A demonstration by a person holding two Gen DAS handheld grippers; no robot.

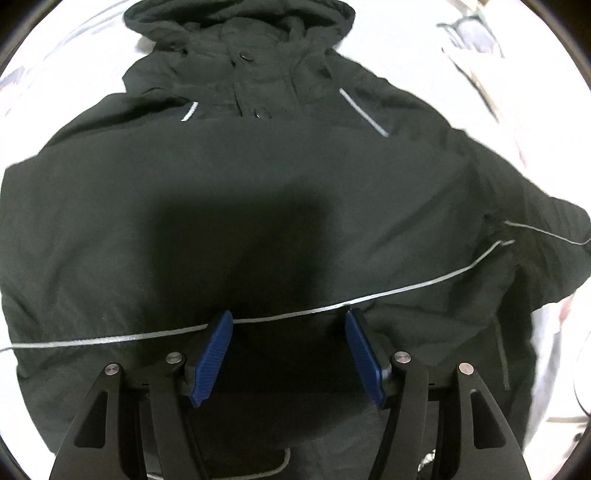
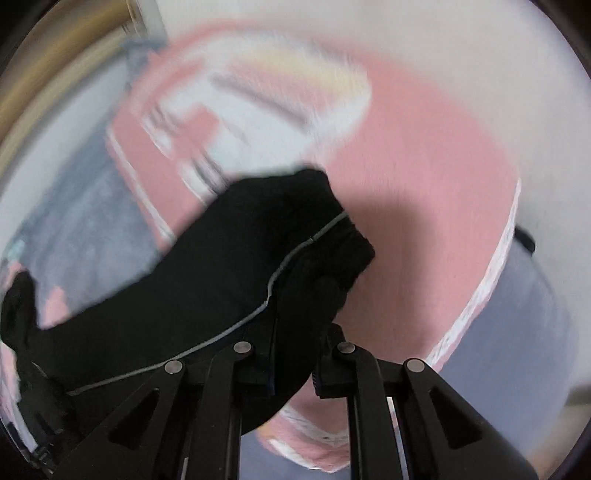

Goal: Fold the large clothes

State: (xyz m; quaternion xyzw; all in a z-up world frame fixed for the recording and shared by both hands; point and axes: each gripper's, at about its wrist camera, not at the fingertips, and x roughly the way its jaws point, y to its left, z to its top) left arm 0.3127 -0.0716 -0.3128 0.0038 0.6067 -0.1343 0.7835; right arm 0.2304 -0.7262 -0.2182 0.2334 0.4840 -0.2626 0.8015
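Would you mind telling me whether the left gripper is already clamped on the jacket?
No: the left gripper hangs open above the dark jacket, its blue pads spread wide with no fabric between them.

Left gripper (image 1: pixel 288 317): jaws apart, gap between blue pads (image 1: pixel 212 356) unobstructed; jacket (image 1: pixel 258 206) fills the surface below and ahead. Right gripper (image 2: pixel 295 354): sleeve (image 2: pixel 221 280) occupies the jaw gap; pink cloth (image 2: pixel 424 229) beyond, blurred.

The jacket (image 1: pixel 258 206) lies spread on the sheet (image 1: pixel 406 48), hood (image 1: pixel 240 22) at the far end. The left gripper (image 1: pixel 288 325) hangs over its near part, jaws apart astride the stripe (image 1: pixel 314 312). The right gripper (image 2: pixel 293 354) pinches a sleeve (image 2: pixel 229 266) above blurred bedding (image 2: pixel 424 184).
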